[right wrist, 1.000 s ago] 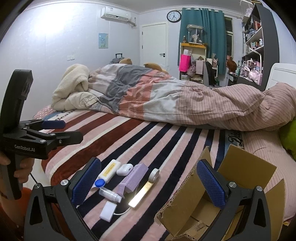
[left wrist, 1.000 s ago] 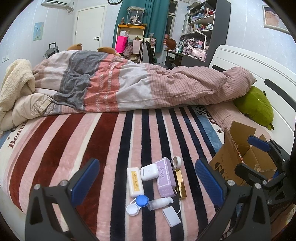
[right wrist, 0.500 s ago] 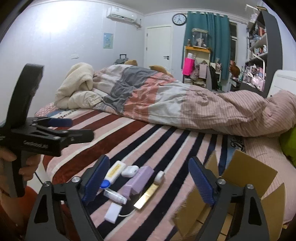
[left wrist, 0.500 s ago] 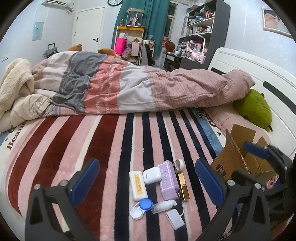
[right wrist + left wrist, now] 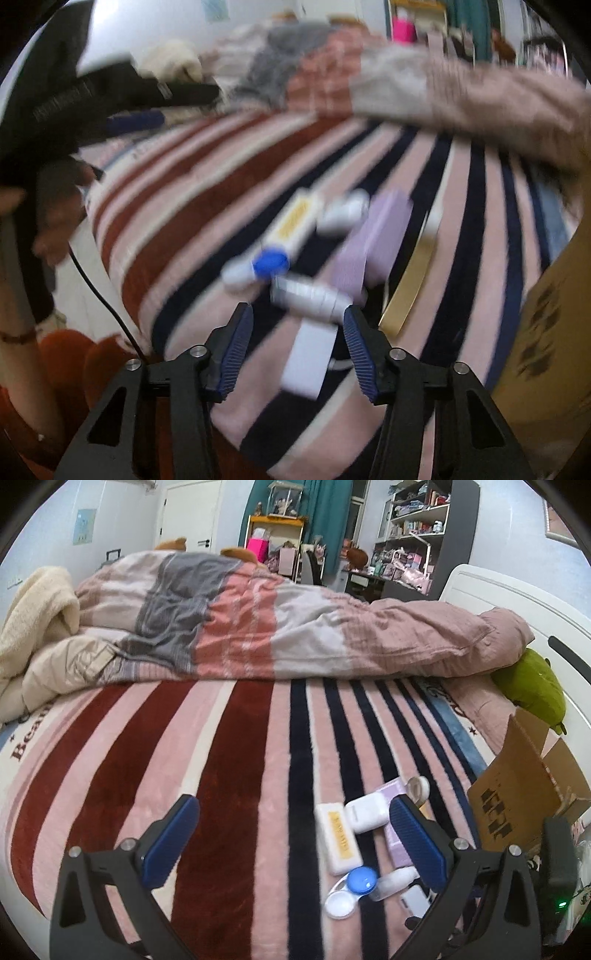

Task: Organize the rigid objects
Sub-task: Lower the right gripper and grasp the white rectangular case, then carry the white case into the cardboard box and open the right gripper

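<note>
A cluster of small items lies on the striped blanket: a white case with a yellow label (image 5: 339, 837), a white earbud case (image 5: 365, 813), a lilac box (image 5: 373, 238), a blue-and-white lens case (image 5: 351, 890), a small white bottle (image 5: 314, 297), a white charger block (image 5: 310, 360), a gold bar (image 5: 410, 291) and a tape roll (image 5: 419, 787). My right gripper (image 5: 297, 352) is open, low over the charger block, which lies between its fingers. My left gripper (image 5: 291, 845) is open and empty, left of the cluster. The right wrist view is blurred.
An open cardboard box (image 5: 532, 790) stands right of the cluster on the bed. A rumpled quilt (image 5: 280, 627) lies across the far side, and a green plush (image 5: 532, 686) rests by the white headboard. The bed edge runs close below the items.
My right gripper has dropped down close to the items and its jaws have narrowed. My left gripper has shifted left, so the cluster now sits at its right finger.
</note>
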A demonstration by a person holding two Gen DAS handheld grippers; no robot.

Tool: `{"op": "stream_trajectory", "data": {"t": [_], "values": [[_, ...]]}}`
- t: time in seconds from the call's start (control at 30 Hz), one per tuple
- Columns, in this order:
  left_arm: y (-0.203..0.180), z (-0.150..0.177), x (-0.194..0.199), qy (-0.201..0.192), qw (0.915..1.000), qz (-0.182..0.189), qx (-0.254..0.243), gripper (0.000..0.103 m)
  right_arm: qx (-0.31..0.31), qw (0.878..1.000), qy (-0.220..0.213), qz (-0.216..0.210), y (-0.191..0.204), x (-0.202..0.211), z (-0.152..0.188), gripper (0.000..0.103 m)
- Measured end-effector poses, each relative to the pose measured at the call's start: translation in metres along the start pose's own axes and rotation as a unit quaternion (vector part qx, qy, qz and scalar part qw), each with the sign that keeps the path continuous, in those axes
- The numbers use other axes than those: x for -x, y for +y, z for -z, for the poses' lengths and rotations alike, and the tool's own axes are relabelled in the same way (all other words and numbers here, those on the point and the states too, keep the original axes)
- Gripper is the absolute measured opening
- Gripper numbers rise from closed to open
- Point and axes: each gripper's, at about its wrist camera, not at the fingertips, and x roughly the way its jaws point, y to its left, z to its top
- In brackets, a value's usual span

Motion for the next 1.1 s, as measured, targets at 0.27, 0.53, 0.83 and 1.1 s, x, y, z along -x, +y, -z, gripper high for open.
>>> {"op": "stream_trajectory", "data": {"t": [0.27,0.53,0.83,1.1], "values": [[0.002,0.006,0.000,0.004,0.9999,-0.010,-0.012,0.102,-0.019,0.998,0.042,0.049,0.003,-0.028,0.014,0.028],[-0.013,0.007,0.003,0.013,0.9990,0.028,-0.031,0.102,0.024,0.997,0.022,0.066,0.017,-0.009,0.022,0.025],[-0.049,0.001,0.027,0.057,0.9806,0.181,-0.048,0.085,0.087,0.994,-0.051,0.041,0.037,0.051,0.004,0.025],[-0.103,-0.034,0.051,0.077,0.9526,0.286,-0.070,0.049,0.142,0.978,-0.154,0.024,0.049,0.116,-0.025,0.025]]}}
